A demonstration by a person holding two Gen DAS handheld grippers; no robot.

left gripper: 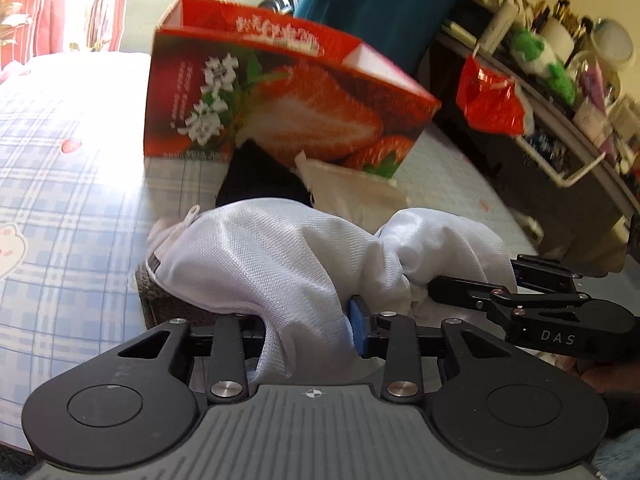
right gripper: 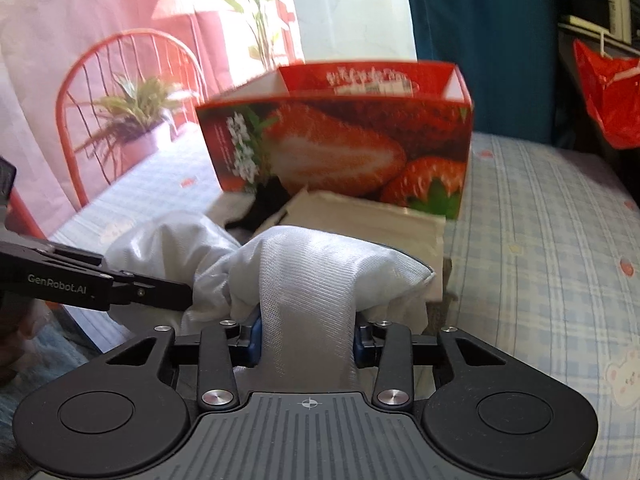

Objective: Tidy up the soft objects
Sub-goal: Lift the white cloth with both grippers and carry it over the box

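Left gripper (left gripper: 308, 332) and right gripper (right gripper: 306, 338) each clamp a bunched fold of the white mesh bag (left gripper: 280, 256), which lies on the checked sheet (left gripper: 60, 200). At 12 o'clock beyond the bag stands the open strawberry-printed box (right gripper: 340, 144).

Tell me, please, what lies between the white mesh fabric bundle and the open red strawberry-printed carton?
A black cloth and a flat cream plastic bag on the bed, clearest in the left wrist view.
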